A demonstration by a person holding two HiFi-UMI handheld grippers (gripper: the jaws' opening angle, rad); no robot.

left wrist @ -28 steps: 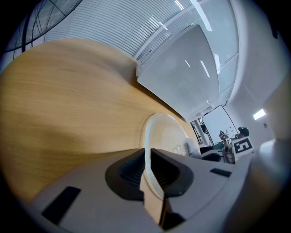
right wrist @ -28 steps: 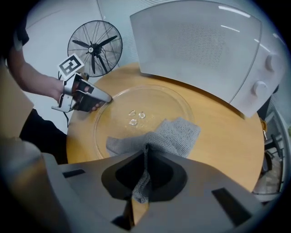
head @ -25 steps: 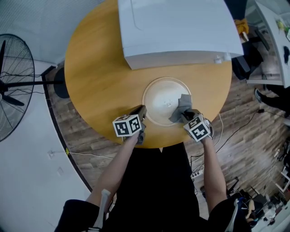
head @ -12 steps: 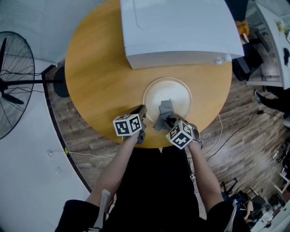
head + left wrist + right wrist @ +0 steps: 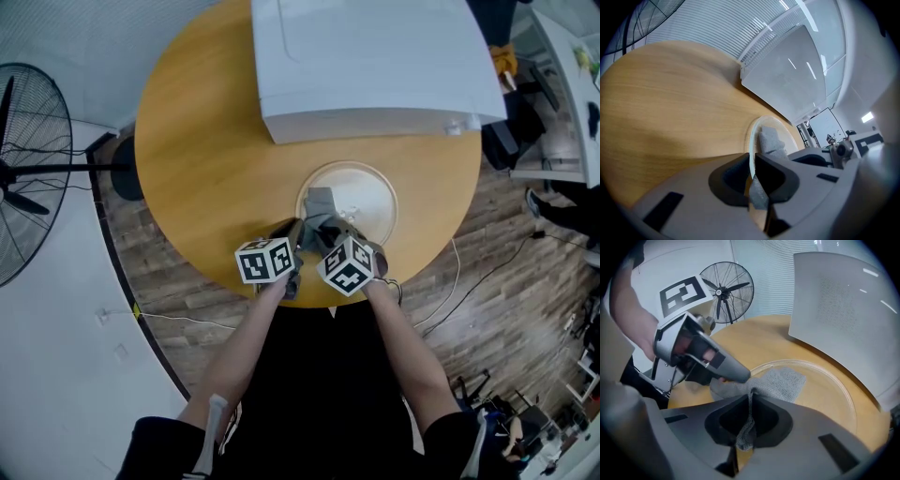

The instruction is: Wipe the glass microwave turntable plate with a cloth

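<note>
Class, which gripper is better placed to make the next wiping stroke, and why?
Right. The right gripper is shut on the cloth, which lies on the glass plate; the left gripper clamps the plate's rim, steadying it.

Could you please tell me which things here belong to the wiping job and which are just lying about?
Job: round clear glass turntable plate, grey woven cloth, left claw clamping the plate's rim, right claw gripping the cloth.
Lying about: white box-shaped appliance, black pedestal fan.
</note>
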